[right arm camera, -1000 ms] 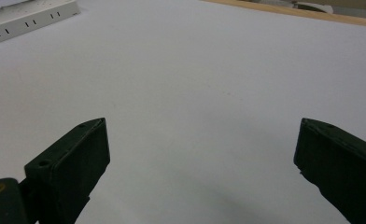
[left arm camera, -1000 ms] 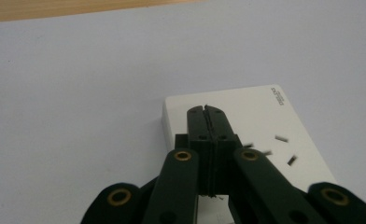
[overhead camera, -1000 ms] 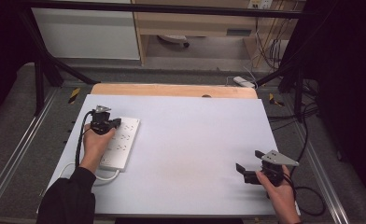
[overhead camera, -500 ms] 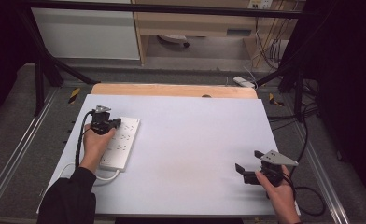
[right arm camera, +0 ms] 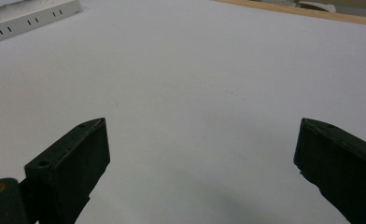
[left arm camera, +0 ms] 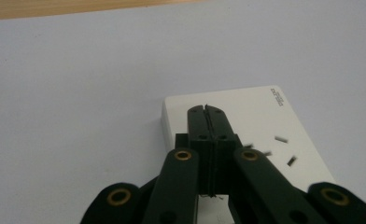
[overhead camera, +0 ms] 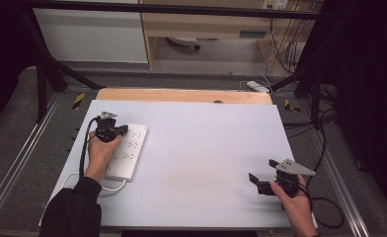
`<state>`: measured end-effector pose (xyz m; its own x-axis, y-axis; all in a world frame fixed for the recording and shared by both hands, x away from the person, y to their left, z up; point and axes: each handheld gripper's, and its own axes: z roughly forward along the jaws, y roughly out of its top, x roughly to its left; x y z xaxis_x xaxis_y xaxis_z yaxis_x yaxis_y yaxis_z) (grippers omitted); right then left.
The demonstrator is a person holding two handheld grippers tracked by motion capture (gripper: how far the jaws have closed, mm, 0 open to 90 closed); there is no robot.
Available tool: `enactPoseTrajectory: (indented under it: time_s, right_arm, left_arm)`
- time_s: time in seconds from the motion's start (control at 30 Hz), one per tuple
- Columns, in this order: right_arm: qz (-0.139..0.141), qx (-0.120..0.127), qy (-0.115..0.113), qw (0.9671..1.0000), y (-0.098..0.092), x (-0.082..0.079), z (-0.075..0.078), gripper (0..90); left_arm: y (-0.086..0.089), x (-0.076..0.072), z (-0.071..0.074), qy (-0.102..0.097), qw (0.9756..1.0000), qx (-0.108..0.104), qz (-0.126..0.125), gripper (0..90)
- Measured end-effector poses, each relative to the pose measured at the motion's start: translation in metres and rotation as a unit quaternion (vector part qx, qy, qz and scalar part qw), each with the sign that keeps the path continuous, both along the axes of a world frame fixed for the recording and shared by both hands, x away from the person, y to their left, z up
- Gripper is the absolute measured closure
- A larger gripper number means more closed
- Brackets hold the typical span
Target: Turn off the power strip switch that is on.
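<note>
A white power strip lies on the left part of the white table, its cord curling off its near end. My left gripper hovers over the strip's far half, jaws pressed together with nothing between them. The left gripper view has that shut gripper above the white power strip, whose socket slots sit to the right of the jaws. My right gripper rests near the table's front right corner, jaws wide apart and empty. In the right gripper view the right gripper faces bare table, with the power strip far off at top left.
A wooden board edge runs along the table's far side. A white adapter and cables lie on the floor beyond. Black frame legs stand at the left and right. The right gripper's cable loops off the front right corner.
The right gripper has drifted slightly. The left gripper stays over the power strip.
</note>
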<state>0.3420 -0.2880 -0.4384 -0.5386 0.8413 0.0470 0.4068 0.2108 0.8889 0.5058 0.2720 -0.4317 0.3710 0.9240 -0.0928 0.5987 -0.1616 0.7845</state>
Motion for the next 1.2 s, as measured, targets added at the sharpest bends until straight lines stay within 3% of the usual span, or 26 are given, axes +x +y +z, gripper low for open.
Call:
enactPoseTrajectory:
  time_s: [1.2]
  right_arm:
    - [0.002,0.0,0.002,1.0,0.0003,-0.0001,-0.0002,4.0]
  left_arm:
    - [0.0019,0.002,-0.0023,0.004,1.0,-0.008,0.001,90.0]
